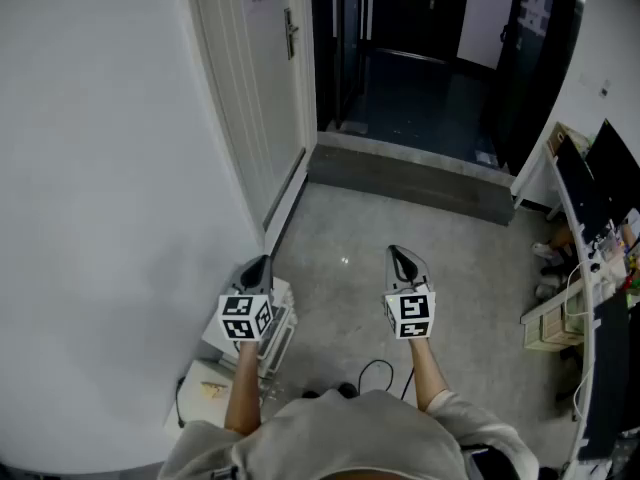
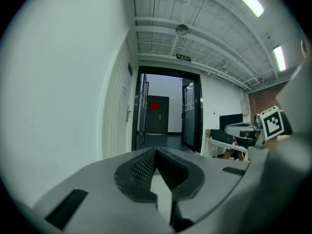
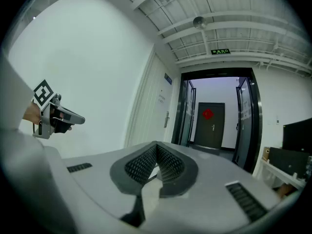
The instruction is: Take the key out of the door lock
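Standing a few steps back from the white door (image 1: 255, 98), I hold both grippers out in front of me at about the same height, well apart from each other. My left gripper (image 1: 260, 264) has its jaws pressed together with nothing between them; in the left gripper view the ribbed pads (image 2: 146, 165) meet at the tip. My right gripper (image 1: 399, 258) is the same: jaws fully closed, pads touching, empty.

The door hangs on the left side of the doorway (image 1: 420, 58), in line with the white wall (image 1: 100, 168) beside me. Its handle (image 1: 290, 33) sits on the edge next to the opening, and it also shows in the right gripper view (image 3: 166, 119). The lock must be at that handle, but the key is too small for me to make out from here. Both grippers are far from the door and point roughly toward the opening.

Past the doorway lies a dark corridor, ending in a dark door (image 3: 210, 128) with a red ornament (image 3: 208, 113) on it. A green sign (image 3: 221, 51) hangs above the frame. A darker sill (image 1: 410, 178) runs across the grey floor (image 1: 400, 228) at the doorway. On my right stands a bench (image 1: 560, 193) carrying dark screens (image 1: 612, 166). A black cable (image 1: 375, 368) curls on the floor near my feet.
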{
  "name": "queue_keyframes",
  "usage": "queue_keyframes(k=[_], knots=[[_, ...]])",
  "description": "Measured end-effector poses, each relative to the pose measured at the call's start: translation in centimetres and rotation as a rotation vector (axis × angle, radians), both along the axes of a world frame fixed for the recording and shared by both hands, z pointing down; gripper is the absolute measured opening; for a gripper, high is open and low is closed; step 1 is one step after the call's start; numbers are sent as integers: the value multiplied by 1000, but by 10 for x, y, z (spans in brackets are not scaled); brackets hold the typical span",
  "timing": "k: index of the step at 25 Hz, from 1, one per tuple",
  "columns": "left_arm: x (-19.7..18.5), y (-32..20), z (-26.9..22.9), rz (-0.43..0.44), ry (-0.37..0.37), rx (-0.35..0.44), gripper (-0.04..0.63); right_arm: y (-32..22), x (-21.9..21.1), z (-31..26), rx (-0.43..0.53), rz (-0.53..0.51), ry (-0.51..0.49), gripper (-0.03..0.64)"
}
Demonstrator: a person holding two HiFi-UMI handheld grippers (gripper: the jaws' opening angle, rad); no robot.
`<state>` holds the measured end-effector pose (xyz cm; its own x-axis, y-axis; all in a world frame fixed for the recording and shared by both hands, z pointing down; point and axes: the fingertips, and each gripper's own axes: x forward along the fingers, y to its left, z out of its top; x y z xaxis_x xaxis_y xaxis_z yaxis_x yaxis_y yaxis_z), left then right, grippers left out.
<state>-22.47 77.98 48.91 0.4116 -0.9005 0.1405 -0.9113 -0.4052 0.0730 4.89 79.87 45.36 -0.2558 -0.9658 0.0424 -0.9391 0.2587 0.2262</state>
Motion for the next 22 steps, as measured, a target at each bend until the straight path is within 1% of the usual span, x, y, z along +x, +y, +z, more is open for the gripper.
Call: queue_keyframes(k=[9, 16, 22], knots=[[15, -10, -2, 17, -24, 0, 18, -11, 4, -1, -5, -11, -7, 22], [43, -24, 0, 36, -35, -3, 18, -27, 22, 4, -6, -25, -43, 23], [65, -40, 9, 19, -24, -6, 18, -46, 42, 13, -10, -54, -45, 23]])
